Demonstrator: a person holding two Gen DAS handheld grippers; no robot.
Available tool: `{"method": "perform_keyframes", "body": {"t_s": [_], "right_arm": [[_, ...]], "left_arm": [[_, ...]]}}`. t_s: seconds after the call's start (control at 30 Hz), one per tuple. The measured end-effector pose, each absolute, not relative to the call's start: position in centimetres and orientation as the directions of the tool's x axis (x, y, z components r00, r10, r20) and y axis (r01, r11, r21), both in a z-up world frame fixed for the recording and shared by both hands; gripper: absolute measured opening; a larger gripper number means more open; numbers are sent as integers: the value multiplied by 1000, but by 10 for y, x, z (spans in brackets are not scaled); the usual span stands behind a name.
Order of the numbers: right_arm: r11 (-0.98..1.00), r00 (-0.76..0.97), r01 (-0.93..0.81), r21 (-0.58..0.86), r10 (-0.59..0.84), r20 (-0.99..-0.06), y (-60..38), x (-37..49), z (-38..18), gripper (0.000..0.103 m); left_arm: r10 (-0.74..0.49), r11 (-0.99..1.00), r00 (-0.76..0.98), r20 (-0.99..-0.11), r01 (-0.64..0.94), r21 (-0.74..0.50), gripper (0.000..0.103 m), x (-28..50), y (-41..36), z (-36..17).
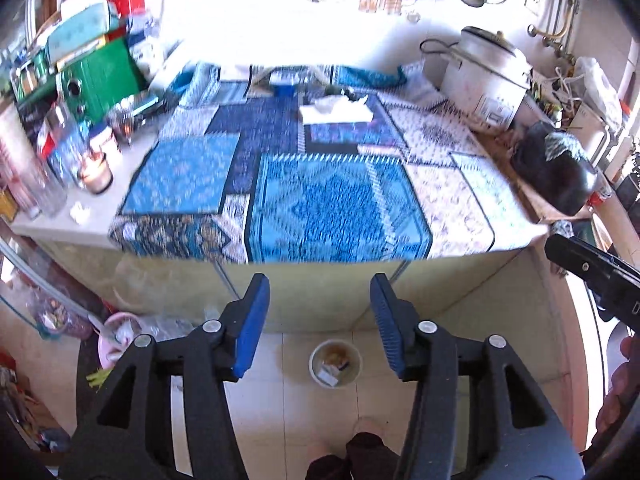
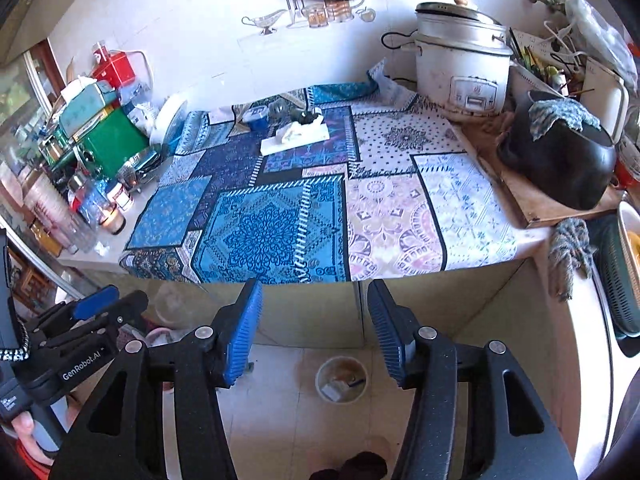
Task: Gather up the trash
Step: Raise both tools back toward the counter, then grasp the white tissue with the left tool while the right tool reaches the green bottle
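A white tissue box with crumpled tissue (image 1: 335,113) (image 2: 295,139) lies at the back of a counter covered by a blue patterned cloth (image 1: 320,192) (image 2: 280,220). A small crumpled white scrap (image 1: 79,213) lies on the bare counter at the left. A small round white bin (image 1: 335,363) (image 2: 341,378) with scraps inside stands on the floor below the counter. My left gripper (image 1: 319,312) is open and empty, held in front of the counter above the bin. My right gripper (image 2: 315,320) is open and empty in the same spot, beside the left one (image 2: 92,312).
A white rice cooker (image 2: 460,60) and a black pot on a wooden board (image 2: 560,160) stand at the right. A green box (image 2: 108,140), bottles and jars (image 2: 100,208) crowd the left. A pink bowl (image 1: 118,336) and bags lie on the floor at the left.
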State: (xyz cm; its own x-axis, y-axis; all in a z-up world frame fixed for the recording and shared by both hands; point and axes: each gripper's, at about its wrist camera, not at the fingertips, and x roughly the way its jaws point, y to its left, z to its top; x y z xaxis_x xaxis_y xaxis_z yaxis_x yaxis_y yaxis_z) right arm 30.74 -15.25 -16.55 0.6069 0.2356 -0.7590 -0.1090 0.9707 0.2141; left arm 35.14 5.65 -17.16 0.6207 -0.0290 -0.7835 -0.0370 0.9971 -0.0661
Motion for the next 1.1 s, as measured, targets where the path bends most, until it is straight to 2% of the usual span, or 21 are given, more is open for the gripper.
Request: {"method": "perform_keyframes", "body": {"t_s": [0.17, 0.33, 0.53, 0.73, 0.93, 1.1], "right_arm": [[971, 649, -113, 209, 231, -725, -164, 326, -139, 51], [972, 682, -138, 189, 232, -694, -176, 364, -123, 51], [965, 690, -185, 185, 262, -674, -194, 425, -106, 51], [961, 661, -237, 145, 269, -701, -212, 487, -116, 51], [955, 599, -223, 195, 292, -746, -217, 535, -140, 51], [966, 569, -173, 191, 257, -781, -211, 571, -158, 51]], "left_arm": [[-62, 996, 664, -745, -12, -93, 54, 375, 47, -136], [2, 999, 697, -717, -25, -22, 56, 426, 31, -122], [21, 998, 687, -726, -55, -24, 58, 502, 19, -116], [22, 986, 655, -755, -138, -91, 58, 580, 22, -135], [-31, 972, 588, -809, -172, -162, 58, 656, 35, -167], [-24, 985, 537, -843, -134, -113, 58, 723, 40, -199]]}}
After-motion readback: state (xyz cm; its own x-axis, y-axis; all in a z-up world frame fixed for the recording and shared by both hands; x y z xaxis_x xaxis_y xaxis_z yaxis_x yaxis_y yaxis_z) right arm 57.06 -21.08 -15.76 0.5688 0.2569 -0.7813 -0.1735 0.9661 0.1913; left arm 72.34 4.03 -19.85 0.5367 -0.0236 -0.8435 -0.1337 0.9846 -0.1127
